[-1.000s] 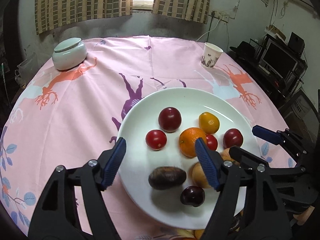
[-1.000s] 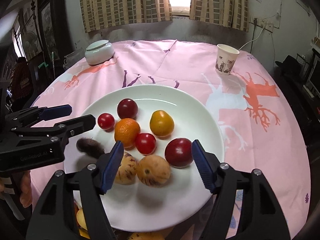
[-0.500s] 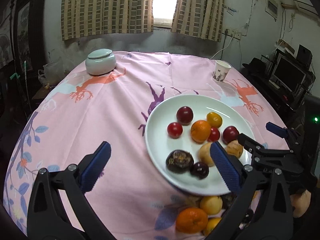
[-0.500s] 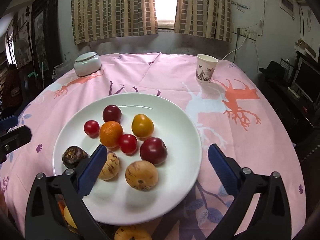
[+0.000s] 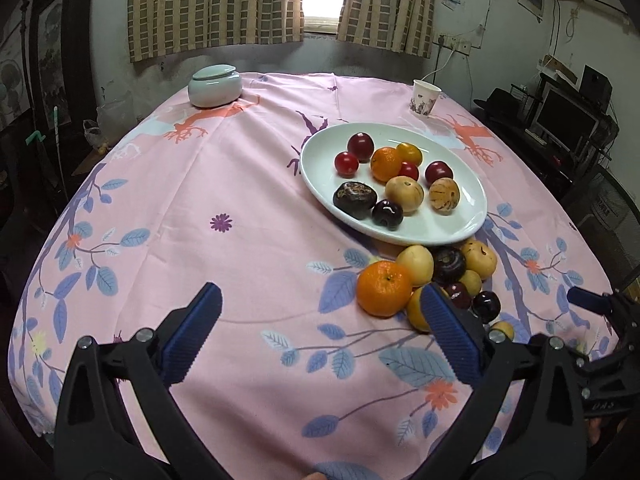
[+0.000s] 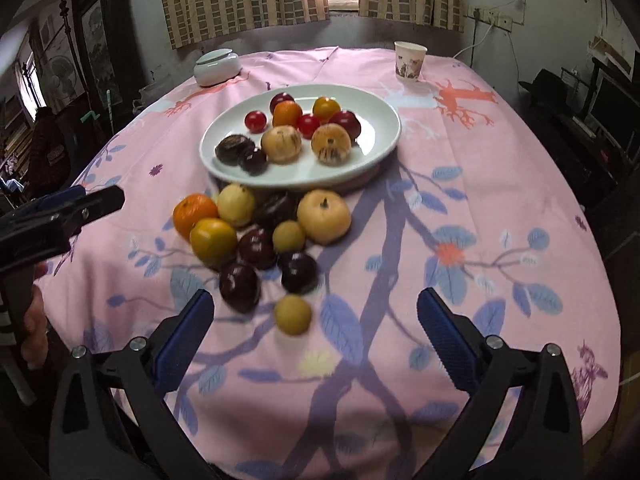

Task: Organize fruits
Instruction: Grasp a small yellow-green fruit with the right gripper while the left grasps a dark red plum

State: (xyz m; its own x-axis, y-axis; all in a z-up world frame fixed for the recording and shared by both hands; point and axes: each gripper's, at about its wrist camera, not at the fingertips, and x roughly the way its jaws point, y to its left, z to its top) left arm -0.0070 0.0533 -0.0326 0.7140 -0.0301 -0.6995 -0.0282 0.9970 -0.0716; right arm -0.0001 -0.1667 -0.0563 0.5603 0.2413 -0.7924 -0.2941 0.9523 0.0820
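My left claw [image 5: 320, 336] and right claw [image 6: 314, 340] both gape wide, holding nothing. Glossy red, orange, tan and dark fruits fill the white plate [image 6: 372, 152]; more sit heaped [image 6: 256, 232] on the pink tabletop [image 6: 480, 184] just before it.

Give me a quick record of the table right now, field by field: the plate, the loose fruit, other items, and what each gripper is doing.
plate: white plate on the pink tablecloth, holding nine fruits
loose fruit: pile on the cloth in front of the plate, including an orange
other items: paper cup and lidded white jar at the far side
left gripper: open, holding nothing, jaws have just been opening
right gripper: open, holding nothing, jaws have just been opening
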